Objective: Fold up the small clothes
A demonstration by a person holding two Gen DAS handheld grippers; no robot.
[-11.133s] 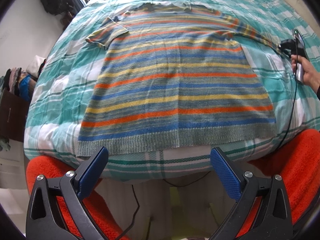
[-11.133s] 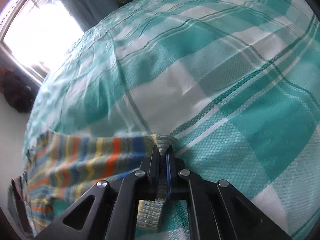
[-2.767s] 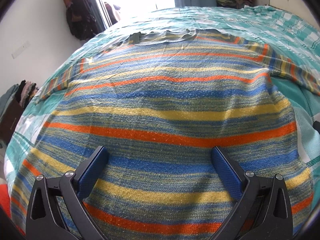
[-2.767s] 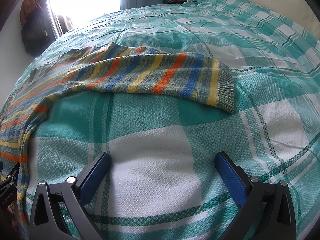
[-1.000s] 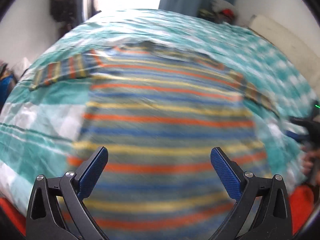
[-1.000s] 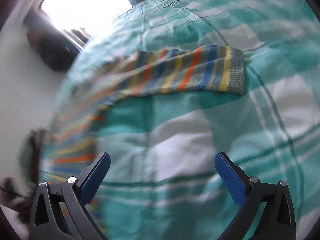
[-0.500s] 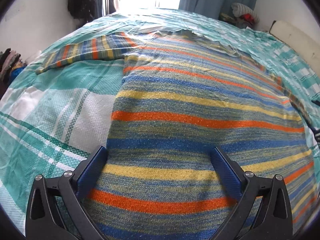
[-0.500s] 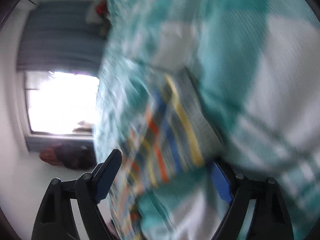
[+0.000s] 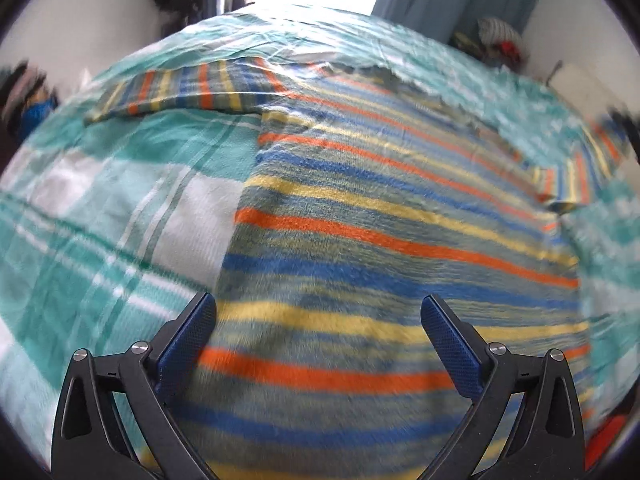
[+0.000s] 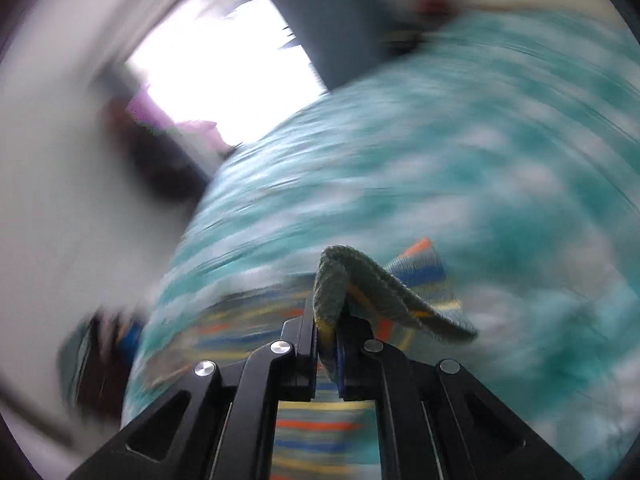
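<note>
Sweater point(image 9: 400, 216): striped, spread flat on the checked bed cover point(image 9: 120, 208), body in the middle.
Left sleeve point(image 9: 180, 88): lies out to the far left.
Right cuff point(image 10: 384, 288): lifted off the cover, folded over the fingertips.
Right gripper point(image 10: 329, 340): jaws together, clamped on the cuff.
Left gripper point(image 9: 316, 332): jaws wide apart over the sweater's near left part, holding nothing.

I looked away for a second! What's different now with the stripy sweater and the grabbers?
The right gripper has shut its fingers on the sleeve cuff and picked it up off the bedspread. A moment ago it was wide open, with the sleeve lying flat. The left gripper stays open over the stripy sweater, which still lies spread out.
</note>
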